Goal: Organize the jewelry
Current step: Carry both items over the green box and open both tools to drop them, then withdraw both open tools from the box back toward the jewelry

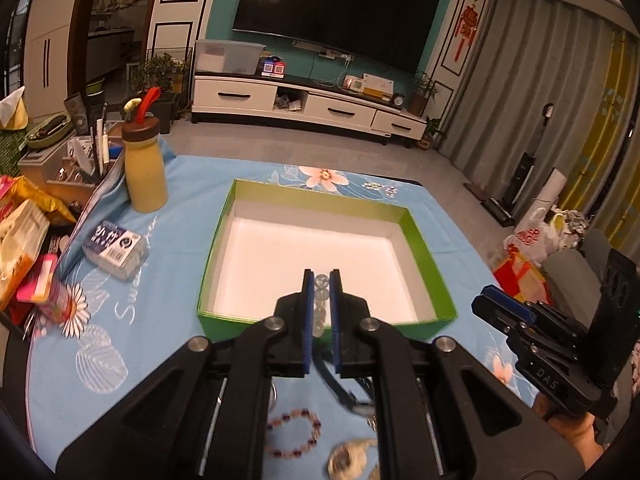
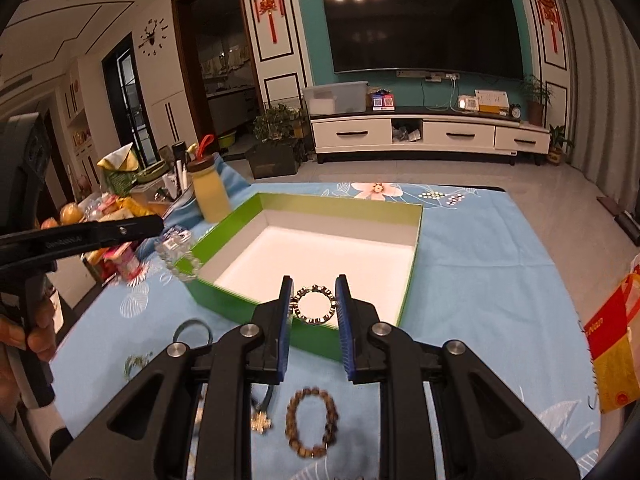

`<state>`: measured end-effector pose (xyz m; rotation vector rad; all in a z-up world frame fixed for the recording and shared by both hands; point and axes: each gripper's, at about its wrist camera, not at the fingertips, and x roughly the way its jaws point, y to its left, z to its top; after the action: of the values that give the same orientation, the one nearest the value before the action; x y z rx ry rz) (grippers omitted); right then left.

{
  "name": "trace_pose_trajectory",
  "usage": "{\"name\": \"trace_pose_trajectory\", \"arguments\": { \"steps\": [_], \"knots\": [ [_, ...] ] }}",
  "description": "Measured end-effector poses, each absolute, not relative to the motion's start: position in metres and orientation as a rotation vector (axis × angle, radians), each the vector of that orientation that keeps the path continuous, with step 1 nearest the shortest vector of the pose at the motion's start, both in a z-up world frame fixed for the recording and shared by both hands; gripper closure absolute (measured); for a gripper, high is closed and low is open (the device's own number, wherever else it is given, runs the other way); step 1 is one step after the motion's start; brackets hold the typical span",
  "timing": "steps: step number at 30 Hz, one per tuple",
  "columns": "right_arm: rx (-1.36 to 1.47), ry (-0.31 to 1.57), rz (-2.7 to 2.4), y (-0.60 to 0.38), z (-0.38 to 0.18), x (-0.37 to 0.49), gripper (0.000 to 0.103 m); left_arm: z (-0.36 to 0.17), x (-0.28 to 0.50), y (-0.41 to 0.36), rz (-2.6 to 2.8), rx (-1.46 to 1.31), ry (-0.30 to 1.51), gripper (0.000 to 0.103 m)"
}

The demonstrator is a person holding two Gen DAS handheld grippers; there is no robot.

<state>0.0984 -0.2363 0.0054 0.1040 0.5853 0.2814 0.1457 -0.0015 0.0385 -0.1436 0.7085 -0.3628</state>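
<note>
A green box with a white inside lies open on the blue tablecloth. My left gripper is shut on a clear bead bracelet, held edge-on over the box's near wall; it hangs at the box's left corner in the right wrist view. My right gripper is shut on a silver link bracelet above the box's near edge. On the cloth lie a pink bead bracelet, a brown bead bracelet, a cord pendant and a silver piece.
A yellow bottle and a small packet stand left of the box. Snack bags and boxes crowd the table's left edge. A red and yellow bag sits off the right edge. A TV stand is beyond.
</note>
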Motion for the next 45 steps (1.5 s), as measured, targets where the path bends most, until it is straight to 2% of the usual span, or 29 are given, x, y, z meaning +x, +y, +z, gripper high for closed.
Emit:
{"name": "trace_pose_trajectory", "arguments": {
  "steps": [10, 12, 13, 14, 15, 17, 19, 22, 24, 36, 45],
  "knots": [
    [0.145, 0.688, 0.265, -0.238, -0.024, 0.159, 0.082, 0.009, 0.206, -0.025, -0.310, -0.111, 0.794, 0.096],
    [0.155, 0.712, 0.259, -0.240, -0.030, 0.169, 0.079, 0.002, 0.214, -0.028, -0.304, -0.100, 0.813, 0.096],
    [0.166, 0.724, 0.251, -0.241, -0.033, 0.174, 0.070, 0.000, 0.216, -0.028, -0.294, -0.099, 0.818, 0.096],
    [0.178, 0.723, 0.240, -0.244, -0.034, 0.175, 0.062, -0.002, 0.218, -0.028, -0.287, -0.100, 0.824, 0.088],
    [0.192, 0.717, 0.233, -0.246, -0.034, 0.174, 0.060, -0.005, 0.218, -0.027, -0.293, -0.110, 0.834, 0.067],
    [0.216, 0.698, 0.229, -0.253, -0.031, 0.169, 0.056, -0.006, 0.215, -0.023, -0.269, -0.112, 0.826, 0.040],
    [0.236, 0.680, 0.220, -0.261, -0.027, 0.160, 0.056, -0.006, 0.210, -0.018, -0.261, -0.115, 0.821, 0.040],
    [0.255, 0.661, 0.204, -0.277, -0.021, 0.141, 0.055, -0.004, 0.196, -0.005, -0.254, -0.136, 0.819, 0.034],
    [0.264, 0.655, 0.191, -0.286, -0.019, 0.127, 0.054, -0.004, 0.180, 0.004, -0.247, -0.140, 0.810, 0.026],
    [0.304, 0.702, 0.157, -0.298, -0.033, 0.046, 0.051, -0.030, 0.083, 0.056, -0.179, -0.219, 0.861, 0.017],
    [0.254, 0.747, 0.201, -0.269, -0.045, 0.010, 0.051, -0.050, 0.038, 0.068, -0.151, -0.206, 0.943, 0.016]
  ]
}}
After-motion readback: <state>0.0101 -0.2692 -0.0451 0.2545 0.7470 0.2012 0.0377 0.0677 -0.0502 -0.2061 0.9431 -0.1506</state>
